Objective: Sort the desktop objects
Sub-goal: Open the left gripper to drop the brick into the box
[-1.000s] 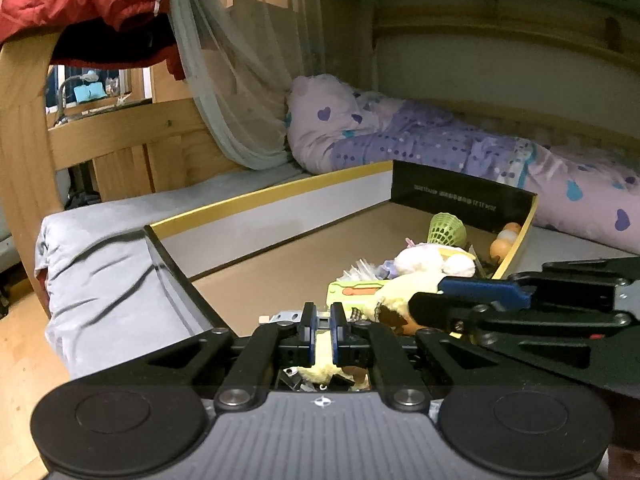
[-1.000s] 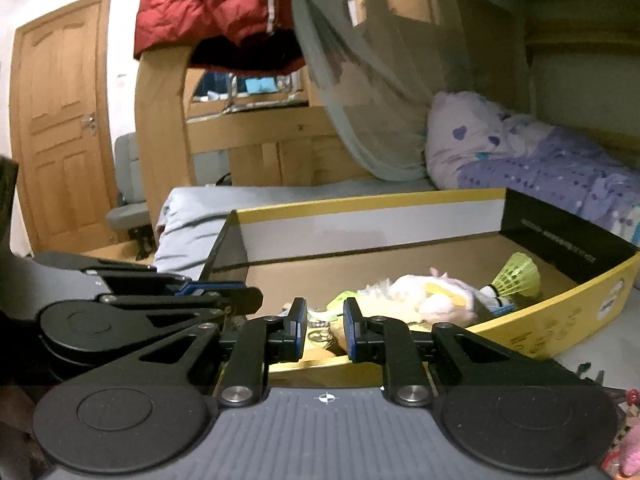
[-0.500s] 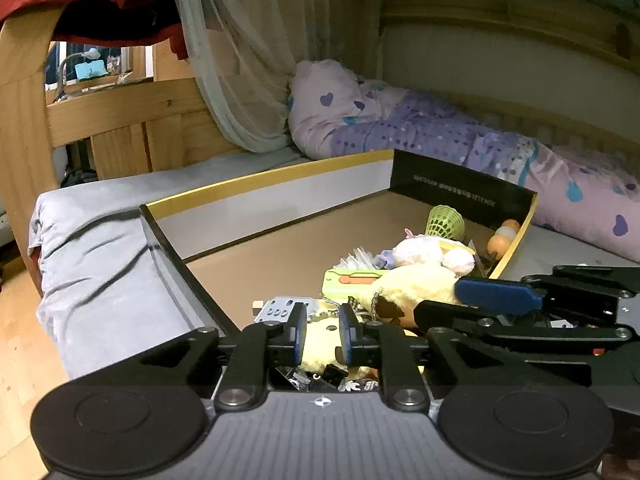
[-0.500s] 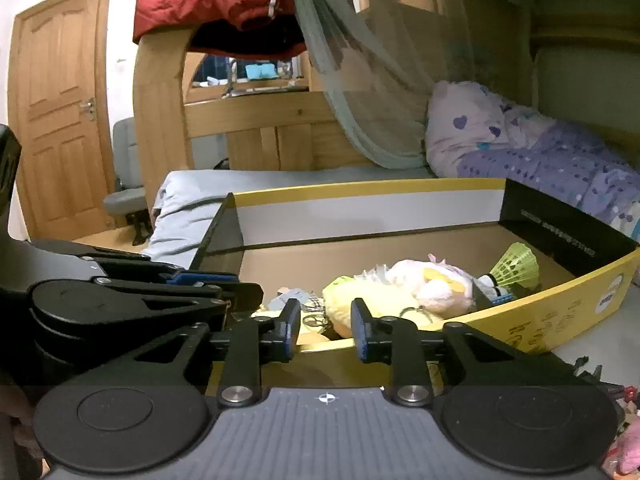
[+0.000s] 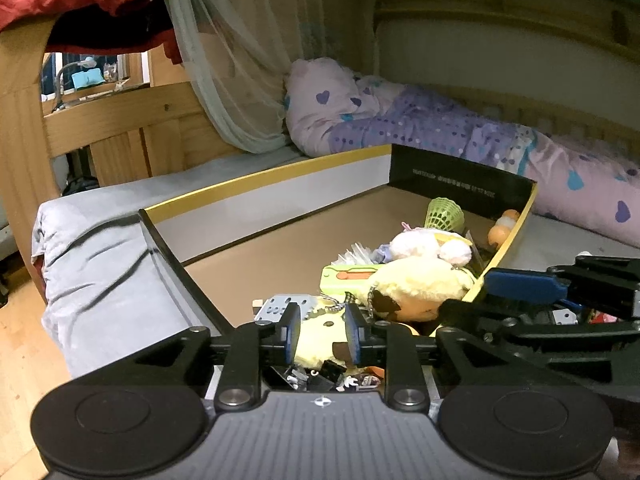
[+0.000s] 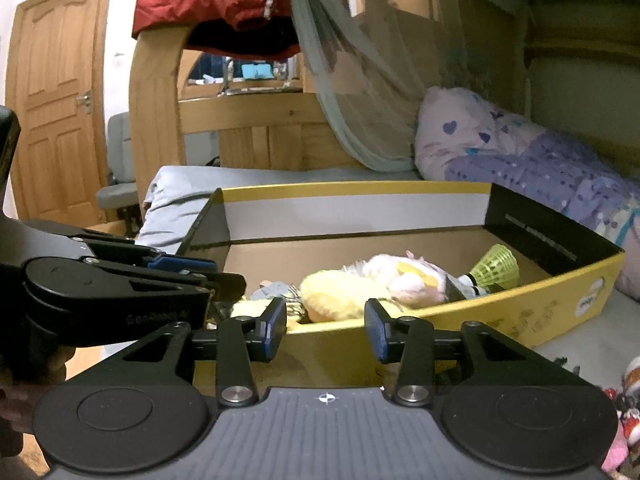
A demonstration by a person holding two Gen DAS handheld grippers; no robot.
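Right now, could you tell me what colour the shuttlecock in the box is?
Lime green shuttlecock, clearest in the right wrist view.

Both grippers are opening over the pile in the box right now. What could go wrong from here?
1. The left gripper is opening with a small yellow plush between its fingers; its keychain could snag a finger on withdrawal.
2. The right gripper sits at the box's yellow near wall; pushing forward may hit or tip it.
3. The two grippers are close together, so they could collide.
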